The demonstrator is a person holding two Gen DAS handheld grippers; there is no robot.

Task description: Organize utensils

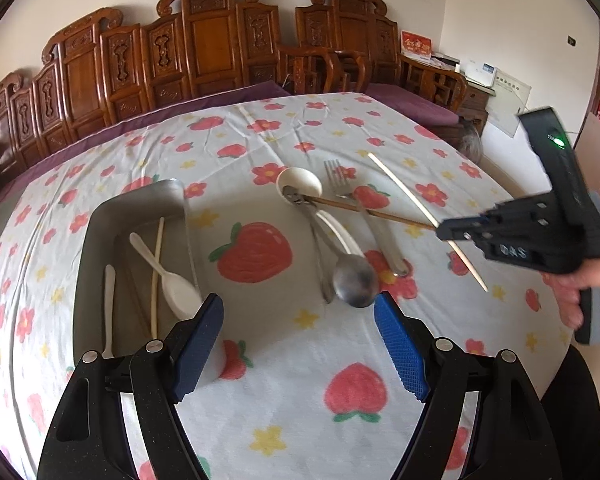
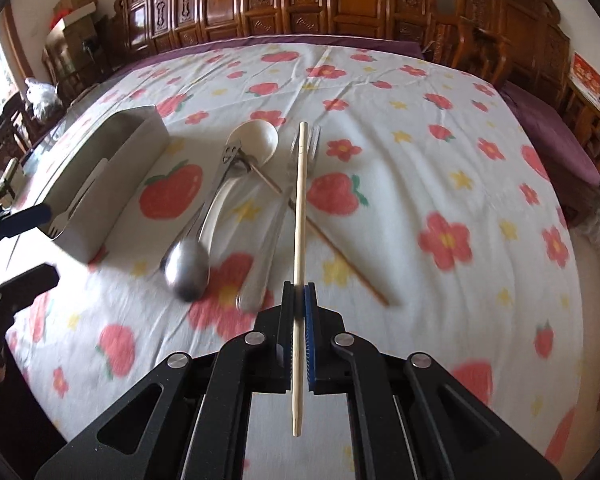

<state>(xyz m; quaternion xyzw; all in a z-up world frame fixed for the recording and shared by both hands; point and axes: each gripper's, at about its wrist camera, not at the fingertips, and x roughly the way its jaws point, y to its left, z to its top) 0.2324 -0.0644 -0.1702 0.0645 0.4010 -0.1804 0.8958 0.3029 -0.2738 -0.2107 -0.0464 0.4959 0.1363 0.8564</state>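
The right gripper (image 2: 299, 292) is clamped tight on a pale chopstick (image 2: 299, 216), which runs forward past its tips and back under its body; the middle of the stick is hidden between the pads. From the left wrist view, that gripper (image 1: 440, 229) is at the right, held in a hand (image 1: 592, 300) cut off by the frame edge. The left gripper (image 1: 300, 316) stands wide apart with nothing between its blue pads (image 1: 398, 344). Just ahead of it to the left sits the metal tray (image 1: 100, 216), its near end hidden behind the left finger; inside lie a white spoon (image 1: 172, 276), a pale stick (image 1: 156, 272) and another white utensil (image 1: 109, 308), partly covered. Ahead and slightly right lies a metal spoon (image 1: 354, 280), crossed with a white ladle (image 1: 300, 186), a fork (image 1: 364, 216) and a brown chopstick (image 1: 372, 213); which piece lies on top is hard to tell. Bare tablecloth (image 1: 300, 380) lies under and between the left fingers, and more open cloth beyond the pile to the far edge.
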